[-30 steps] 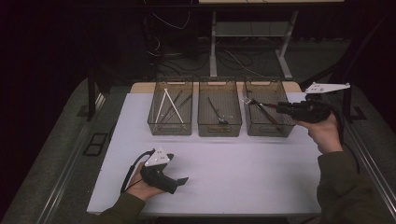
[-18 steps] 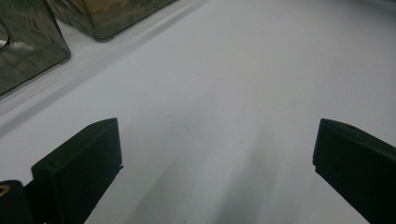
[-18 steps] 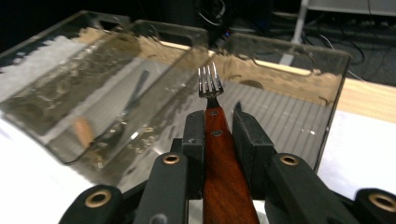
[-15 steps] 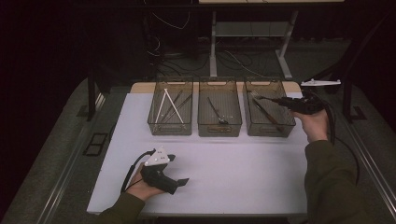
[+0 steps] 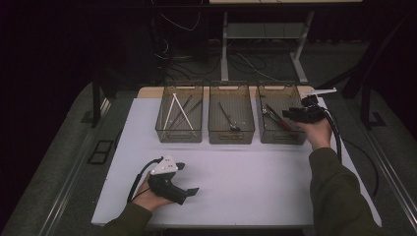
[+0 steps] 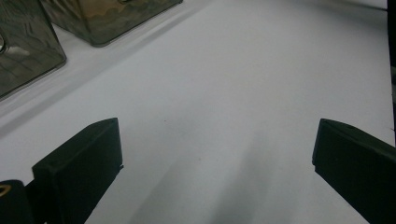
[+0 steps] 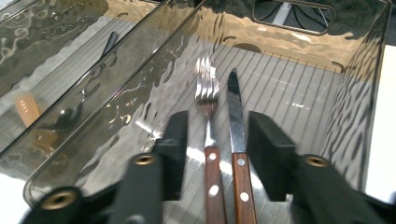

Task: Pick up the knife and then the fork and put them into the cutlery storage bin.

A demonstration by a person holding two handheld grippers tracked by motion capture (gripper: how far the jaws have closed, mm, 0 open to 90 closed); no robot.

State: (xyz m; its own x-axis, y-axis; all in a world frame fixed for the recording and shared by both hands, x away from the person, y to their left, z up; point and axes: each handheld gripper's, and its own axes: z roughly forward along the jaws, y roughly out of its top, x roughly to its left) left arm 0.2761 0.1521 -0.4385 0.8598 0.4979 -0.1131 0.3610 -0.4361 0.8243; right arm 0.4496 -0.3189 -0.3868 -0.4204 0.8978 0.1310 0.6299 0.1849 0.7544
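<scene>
The room is dark, with cables on the floor behind a bench (image 5: 236, 167) that has a white top. Three see-through bins stand in a row at the far side of the bench, toward 12 o'clock. The left bin (image 5: 179, 115) holds white and dark sticks, the middle bin (image 5: 231, 115) holds a spoon (image 5: 227, 118), and the right bin (image 5: 280, 115) holds a fork (image 7: 208, 112) and a knife (image 7: 236, 121). Both have brown wooden handles with silver dots, and they lie side by side on the ribbed floor of the bin with their tips pointing away, toward 12 o'clock in the right gripper view. The right tool (image 5: 301, 114) is at the near right corner of the right bin, at about 2 o'clock on the bench. Its jaws have just been opening. They stand apart on either side of the fork and knife, and the pads do not press on them. The left tool (image 5: 189, 190) rests low on the bench at about 7 o'clock, held in the person's left hand (image 5: 147, 196). Its jaws are spread wide, with just the white bench top between them.
</scene>
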